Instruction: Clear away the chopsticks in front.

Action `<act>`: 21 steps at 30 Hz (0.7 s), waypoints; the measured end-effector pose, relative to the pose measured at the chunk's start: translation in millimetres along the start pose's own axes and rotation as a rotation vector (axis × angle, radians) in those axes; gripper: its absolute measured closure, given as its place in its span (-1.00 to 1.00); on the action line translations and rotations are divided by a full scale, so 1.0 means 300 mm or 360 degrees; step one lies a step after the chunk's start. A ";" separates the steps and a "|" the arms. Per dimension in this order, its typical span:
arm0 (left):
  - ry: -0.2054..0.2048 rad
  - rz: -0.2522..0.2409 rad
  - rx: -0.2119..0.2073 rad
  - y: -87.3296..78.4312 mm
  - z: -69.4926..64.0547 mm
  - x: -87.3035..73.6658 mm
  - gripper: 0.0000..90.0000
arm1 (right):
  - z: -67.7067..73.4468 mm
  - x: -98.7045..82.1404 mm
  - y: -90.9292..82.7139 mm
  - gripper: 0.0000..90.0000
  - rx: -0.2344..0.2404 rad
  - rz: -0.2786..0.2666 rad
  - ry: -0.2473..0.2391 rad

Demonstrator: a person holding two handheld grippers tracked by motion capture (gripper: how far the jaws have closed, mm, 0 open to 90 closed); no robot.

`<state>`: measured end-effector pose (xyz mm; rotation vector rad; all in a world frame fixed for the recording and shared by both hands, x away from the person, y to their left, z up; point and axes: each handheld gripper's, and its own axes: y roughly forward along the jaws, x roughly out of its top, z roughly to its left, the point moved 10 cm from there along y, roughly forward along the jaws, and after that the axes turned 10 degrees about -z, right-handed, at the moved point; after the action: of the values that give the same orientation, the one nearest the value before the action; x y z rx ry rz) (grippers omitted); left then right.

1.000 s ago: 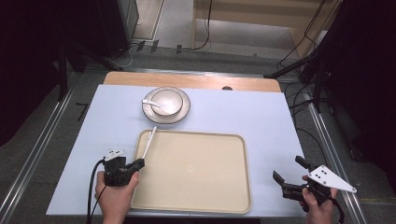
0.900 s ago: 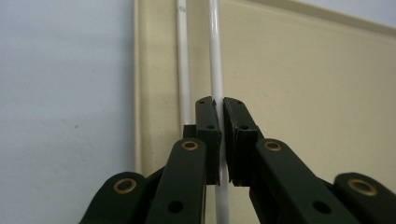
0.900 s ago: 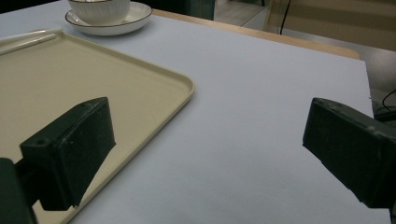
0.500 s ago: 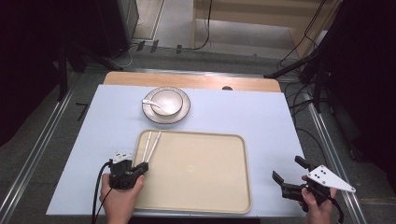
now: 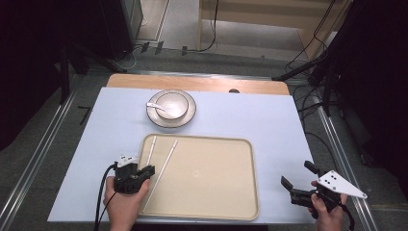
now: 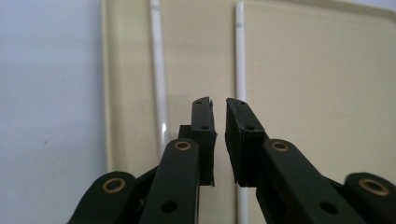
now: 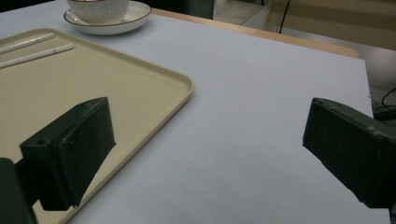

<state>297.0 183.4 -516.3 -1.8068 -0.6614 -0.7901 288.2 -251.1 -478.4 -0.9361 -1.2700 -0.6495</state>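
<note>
Two white chopsticks (image 5: 162,168) (image 6: 159,70) lie apart on the left side of a beige tray (image 5: 207,178) (image 6: 303,93). My left gripper (image 5: 148,170) (image 6: 219,105) hovers over the tray's front left part. Its jaws have just been opening; they stand a narrow gap apart with nothing between them, and one chopstick (image 6: 240,56) runs under the right jaw. My right gripper (image 5: 298,175) (image 7: 210,126) rests wide open at the table's front right, off the tray (image 7: 140,84), with nothing in it.
A white bowl (image 5: 171,103) (image 7: 98,7) with a spoon (image 5: 155,106) sits on a plate (image 5: 186,118) behind the tray. The light blue table cover (image 5: 269,125) stretches to the right. Cables and dark stands surround the table.
The chopsticks, bunched together at the left gripper a second ago, now lie spread apart on the tray. The left gripper has drawn back slightly toward the front edge. The right gripper has not moved.
</note>
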 end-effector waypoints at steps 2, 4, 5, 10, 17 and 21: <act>0.0032 -0.0005 -0.0027 0.010 -0.017 0.012 0.80 | -0.001 -0.001 -0.001 -0.95 -0.0002 0.0003 0.0001; 0.0057 -0.0003 -0.0046 0.022 -0.033 0.021 0.80 | -0.002 -0.002 0.000 -0.95 -0.0003 0.0004 -0.0001; 0.0066 -0.0002 -0.0059 0.030 -0.041 0.024 0.80 | -0.002 -0.002 -0.001 -0.95 -0.0004 0.0005 0.0000; 0.0102 0.0029 -0.0052 0.071 -0.049 0.027 0.80 | -0.002 -0.002 -0.001 -0.95 -0.0006 0.0006 0.0002; 0.0158 0.0073 -0.0032 0.119 -0.064 0.015 0.79 | -0.004 -0.003 -0.003 -0.95 -0.0006 0.0007 0.0000; 0.0185 0.0095 -0.0002 0.130 -0.066 0.006 0.79 | -0.005 -0.003 -0.003 -0.95 -0.0007 0.0008 -0.0001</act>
<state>322.9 151.9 -532.1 -1.7588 -0.5294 -0.8487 287.9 -252.9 -479.2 -0.9427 -1.2670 -0.6485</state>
